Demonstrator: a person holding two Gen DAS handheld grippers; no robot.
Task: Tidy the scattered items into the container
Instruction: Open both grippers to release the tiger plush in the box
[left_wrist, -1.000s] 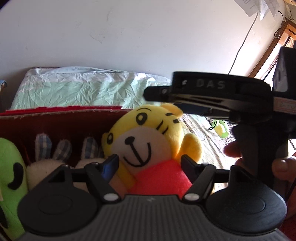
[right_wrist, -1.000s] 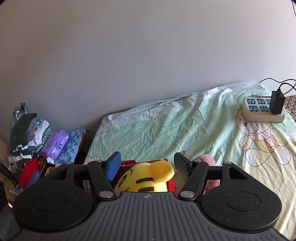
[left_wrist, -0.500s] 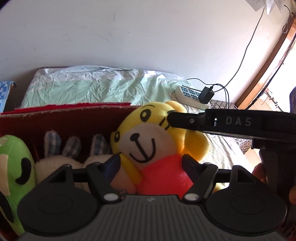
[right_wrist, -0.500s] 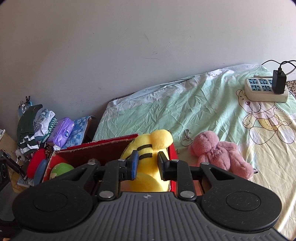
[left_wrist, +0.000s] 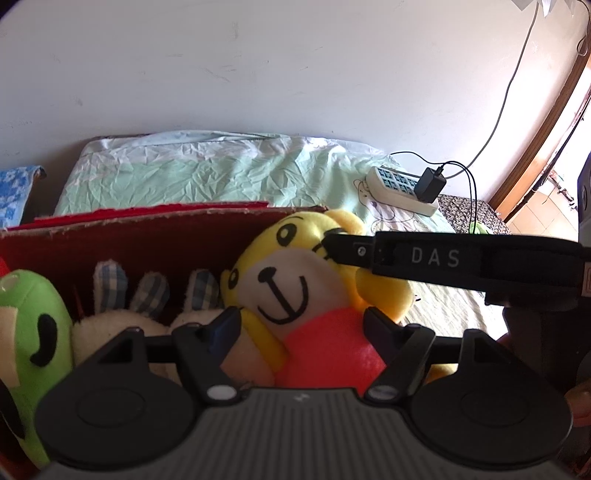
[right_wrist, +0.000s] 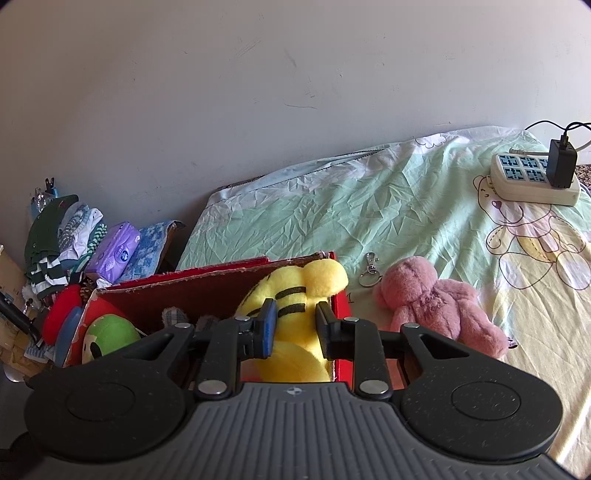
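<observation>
We hold two grippers over a red cardboard box (right_wrist: 207, 291) that sits on a bed (right_wrist: 388, 206) covered with a pale green sheet. Our right gripper (right_wrist: 293, 326) has its fingers (right_wrist: 266, 325) drawn close together and pressed against the back of the yellow tiger plush (right_wrist: 295, 291), gripping its head from behind; in the left wrist view the same gripper's black finger (left_wrist: 351, 251) reaches in from the right and touches the side of the tiger's face. The tiger sits upright at the right end of the box, its head above the rim, its orange shirt facing the left camera. Our left gripper (left_wrist: 301, 328) has its fingers (left_wrist: 225, 326) spread wide, one on either side of the tiger's body, holding nothing. Also inside the box are a green plush (left_wrist: 33, 325) at the left end and a cream plush with checked ears (left_wrist: 144, 299) between it and the tiger. Outside the box, on the sheet just to its right, a pink plush (right_wrist: 439, 302) lies on its side, and a metal key clip (right_wrist: 369, 269) lies between it and the box corner. A white power strip (right_wrist: 532, 181) with a black charger plugged in rests farther off on the bed, near the wall. Folded clothes (right_wrist: 62, 236) are piled left of the bed.
</observation>
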